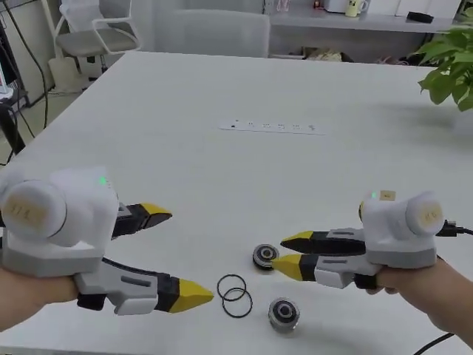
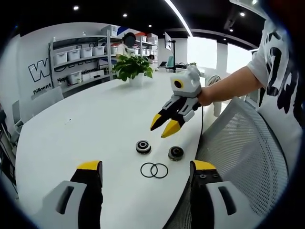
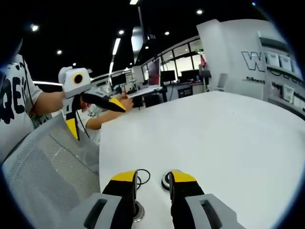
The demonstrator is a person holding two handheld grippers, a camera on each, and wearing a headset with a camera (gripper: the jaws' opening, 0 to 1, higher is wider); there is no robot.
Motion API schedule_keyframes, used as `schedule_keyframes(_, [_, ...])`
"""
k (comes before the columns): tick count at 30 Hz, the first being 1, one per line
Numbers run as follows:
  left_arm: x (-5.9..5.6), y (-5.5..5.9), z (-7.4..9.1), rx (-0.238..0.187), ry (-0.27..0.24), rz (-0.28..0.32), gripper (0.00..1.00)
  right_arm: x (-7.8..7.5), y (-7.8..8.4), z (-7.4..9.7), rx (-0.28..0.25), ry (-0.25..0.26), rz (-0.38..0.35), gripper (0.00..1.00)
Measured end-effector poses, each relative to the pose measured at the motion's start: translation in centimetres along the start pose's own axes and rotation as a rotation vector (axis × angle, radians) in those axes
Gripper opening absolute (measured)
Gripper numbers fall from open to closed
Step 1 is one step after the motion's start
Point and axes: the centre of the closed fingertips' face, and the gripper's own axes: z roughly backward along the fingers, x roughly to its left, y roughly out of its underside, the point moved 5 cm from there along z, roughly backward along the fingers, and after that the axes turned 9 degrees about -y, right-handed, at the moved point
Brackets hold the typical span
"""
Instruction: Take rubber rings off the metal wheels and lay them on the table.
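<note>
- Looking down at the white counter: both tongs sit over the near edge w/ the task bits betw. them.
- L tongs: jaws spread wide, nothing in them. Body is cut by the frame's left edge, and the hand under it is mostly out of shot.
- R tongs: jaws only a narrow gap apart, nothing gripped, yellow tips aimed left at the far wheel.
- Head view puts the lower tip just beside that wheel, so I can't tell contact from there. L gripper view shows the tips apart from it, seemingly raised off the counter.
- Near wheel stands alone by the counter edge, close to the far one but not touching.
- Loose rings: 2 thin black loops lying flat on the counter, overlapping each other, just left of the wheels and roughly betw. the two tongs.
- Both wheels have a dark outer band. Too small for me to say whether that's rubber on them or bare metal.
- R gripper view: its own jaws cover most of the parts. Far wheel peeks thru the gap, near wheel is a sliver under the left jaw, and only an arc of ring shows.
- Pale strip mid-counter: markings unreadable.
- Plant at the right edge is cut off. Office chair stands beyond the far corner.
</note>
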Motion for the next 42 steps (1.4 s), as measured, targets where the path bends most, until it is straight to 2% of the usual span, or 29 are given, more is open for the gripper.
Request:
schedule_keyframes(16, [0.9,-0.4,-2.2,0.028,0.030,-0.001,0.66,-1.1,0.8,1.0,-0.015,0.043,-0.034,0.26])
schedule_keyframes(22, [1.0,-0.7,-3.1,0.029,0.042,-0.007,0.64,-1.4,1.0,1.1,-0.018,0.051,-0.040,0.27])
schedule_keyframes(30, [1.5,-1.2,-4.5,0.018,0.056,0.021,0.59,-1.8,1.5,1.0,-0.010,0.061,-0.046,0.28])
schedule_keyframes(42, [1.3,-1.0,-6.9,0.034,0.093,0.041,0.54,-2.2,2.4,1.0,0.005,0.079,-0.053,0.29])
